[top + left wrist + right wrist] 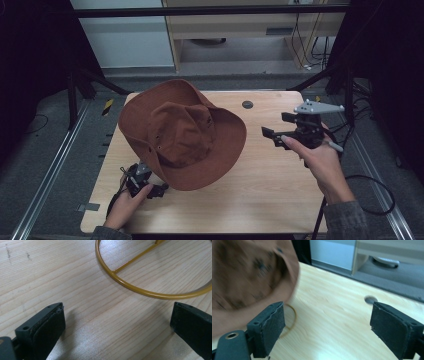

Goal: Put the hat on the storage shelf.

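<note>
Left hand-held gripper [159, 189]: jaws spread, empty, low at the near-left of the tabletop [270, 195], just under the hat [182, 132] brim. Hat sits centre-left on a gold wire stand [140, 288], tilted. Right hand-held gripper [274, 134]: spread, empty, apart from the hat on the right. Step appears to be approach. Next: close w/ the brim, pinch it evenly, avoid snagging the stand.

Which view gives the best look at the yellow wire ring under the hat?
The left gripper view: the yellow wire ring lies sharp on the wooden table, its arc and a crossbar plain. The right gripper view catches just a blurred bit of arc below the brown hat. In the high view the hat covers it.
</note>
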A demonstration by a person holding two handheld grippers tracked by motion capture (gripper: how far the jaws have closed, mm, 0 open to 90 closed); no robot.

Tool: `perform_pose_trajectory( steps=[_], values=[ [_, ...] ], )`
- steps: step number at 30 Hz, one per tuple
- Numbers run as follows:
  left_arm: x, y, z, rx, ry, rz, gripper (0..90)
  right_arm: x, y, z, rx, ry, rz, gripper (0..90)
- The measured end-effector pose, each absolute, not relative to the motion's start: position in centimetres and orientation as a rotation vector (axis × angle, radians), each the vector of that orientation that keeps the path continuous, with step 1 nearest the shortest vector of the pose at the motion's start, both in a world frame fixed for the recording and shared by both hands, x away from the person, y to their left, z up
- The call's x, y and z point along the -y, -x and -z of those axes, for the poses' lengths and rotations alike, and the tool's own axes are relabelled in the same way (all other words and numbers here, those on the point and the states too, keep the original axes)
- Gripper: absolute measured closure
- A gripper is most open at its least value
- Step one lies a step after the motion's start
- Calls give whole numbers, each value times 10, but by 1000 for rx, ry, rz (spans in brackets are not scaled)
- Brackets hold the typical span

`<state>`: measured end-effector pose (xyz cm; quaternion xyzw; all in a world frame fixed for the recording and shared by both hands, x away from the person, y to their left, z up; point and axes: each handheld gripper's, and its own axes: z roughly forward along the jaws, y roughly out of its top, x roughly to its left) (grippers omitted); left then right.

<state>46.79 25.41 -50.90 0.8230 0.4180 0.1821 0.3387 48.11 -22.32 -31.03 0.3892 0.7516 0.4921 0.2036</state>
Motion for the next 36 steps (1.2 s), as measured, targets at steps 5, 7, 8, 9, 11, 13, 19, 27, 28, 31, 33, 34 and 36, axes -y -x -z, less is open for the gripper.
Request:
perform_pose_trajectory(
  steps=[5, 7, 8, 9, 11, 13, 19, 27, 28, 31, 33, 34, 36],
  values=[
    [-254, -468, 509, -1086, -2146, -477, 0, 240, -474, 353, -2112, -1161, -1329, 141],
    [-254, -468, 509, -1086, -2146, -477, 0, 242, -472, 371, -2136, -1178, -1300, 138],
    [-254, -468, 509, -1086, -2146, -477, 0, 242, -471, 380, -2151, -1185, -1281, 138],
    [-254, -468, 509, -1086, -2146, -477, 0, 241, -470, 388, -2163, -1193, -1259, 134],
    [-254, -468, 509, -1086, -2146, -477, 0, 239, -468, 403, -2205, -1193, -1191, 131],
    [-254, -468, 509, -1089, -2144, -475, 0, 236, -467, 417, -2227, -1201, -1157, 131],
    [-254, -468, 509, -1089, -2143, -475, 0, 224, -465, 456, -2297, -1220, -1119, 127],
    [-254, -468, 509, -1089, -2144, -475, 0, 216, -463, 497, -2341, -1277, -1037, 125],
    [-254, -468, 509, -1089, -2144, -475, 0, 216, -463, 499, -2344, -1279, -1028, 121],
    [-254, -468, 509, -1086, -2146, -477, 0, 214, -463, 504, -2341, -1279, -1015, 110],
    [-254, -468, 509, -1086, -2146, -477, 0, 214, -463, 505, -2326, -1273, -1010, 110],
    [-254, -468, 509, -1085, -2146, -476, 0, 213, -463, 506, -2321, -1256, -998, 108],
    [-254, -468, 509, -1084, -2146, -476, 0, 210, -460, 509, -2304, -1206, -966, 97]
  ],
)
